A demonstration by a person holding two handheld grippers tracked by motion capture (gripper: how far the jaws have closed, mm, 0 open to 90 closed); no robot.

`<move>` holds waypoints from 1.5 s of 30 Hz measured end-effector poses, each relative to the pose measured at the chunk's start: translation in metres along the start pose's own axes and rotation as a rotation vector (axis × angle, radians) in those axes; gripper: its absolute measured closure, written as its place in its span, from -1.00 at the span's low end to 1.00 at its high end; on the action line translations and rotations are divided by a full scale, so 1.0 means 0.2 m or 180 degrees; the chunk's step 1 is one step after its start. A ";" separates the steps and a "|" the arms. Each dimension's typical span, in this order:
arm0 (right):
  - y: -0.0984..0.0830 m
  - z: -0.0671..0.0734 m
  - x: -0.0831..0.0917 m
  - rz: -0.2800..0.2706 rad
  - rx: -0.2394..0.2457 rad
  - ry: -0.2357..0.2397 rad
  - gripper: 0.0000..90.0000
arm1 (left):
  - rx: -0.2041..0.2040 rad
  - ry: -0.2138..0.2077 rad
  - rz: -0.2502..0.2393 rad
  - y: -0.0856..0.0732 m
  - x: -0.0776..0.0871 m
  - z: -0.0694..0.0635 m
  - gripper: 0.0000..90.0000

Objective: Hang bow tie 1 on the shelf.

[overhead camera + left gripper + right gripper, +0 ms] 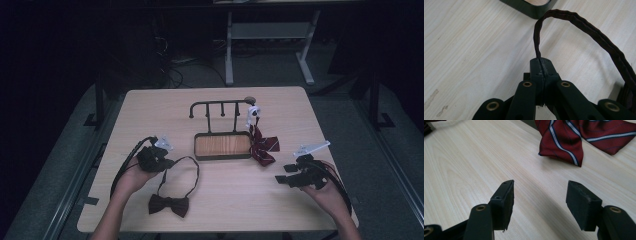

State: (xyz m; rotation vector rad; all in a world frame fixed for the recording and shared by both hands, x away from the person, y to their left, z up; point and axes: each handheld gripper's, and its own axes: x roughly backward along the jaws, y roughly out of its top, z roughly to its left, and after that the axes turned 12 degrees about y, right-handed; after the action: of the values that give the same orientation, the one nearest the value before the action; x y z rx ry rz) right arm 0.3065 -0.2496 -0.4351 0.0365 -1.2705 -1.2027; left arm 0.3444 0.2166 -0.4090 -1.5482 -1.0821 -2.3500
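Two bow ties lie on the table (280,200). One, a dark brown bow tie (169,204), rests near the front edge, left of the middle, and its thin neck strap (192,172) loops up and away from the knot toward the left tongs (167,162). Those tongs are clamped shut on the strap: in the left gripper view the two black jaws meet flat against each other with the strap (579,23) pinched between them, rising from the tips, arching over and running down to the right. A person's left hand (132,175) holds these tongs low over the table, with a black cable (122,167) curving around the wrist.

Just behind the strap's loop stands a small rack: a dark-framed tray (222,156) with a wooden floor, and behind it a dark bar with short hooks (220,107) on a post. A corner of the tray (531,8) shows at the top of the left gripper view.

At the tray's right end lies the second one, a dark red striped bow tie (262,145), touching the tray's frame, with a white clip-like piece (253,114) standing just above it.

Farther right, the right tongs (282,177) are held in the person's right hand (325,192), well apart from both ties. Their jaws stand wide open and grip nothing; the right gripper view shows bare table between the two pads (506,202), with the red striped tie (574,137) lying beyond them.
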 end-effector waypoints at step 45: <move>-0.03 -0.03 0.04 -0.0087 0.0000 -0.0002 -0.12 | -0.0275 -0.0126 -0.0166 0.18 0.30 0.03 0.99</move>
State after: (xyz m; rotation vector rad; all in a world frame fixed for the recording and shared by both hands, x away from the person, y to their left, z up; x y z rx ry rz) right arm 0.3060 -0.2612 -0.4351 0.0538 -1.2742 -1.2263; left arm 0.3379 0.2095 -0.3401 -1.6212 -1.0547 -2.4407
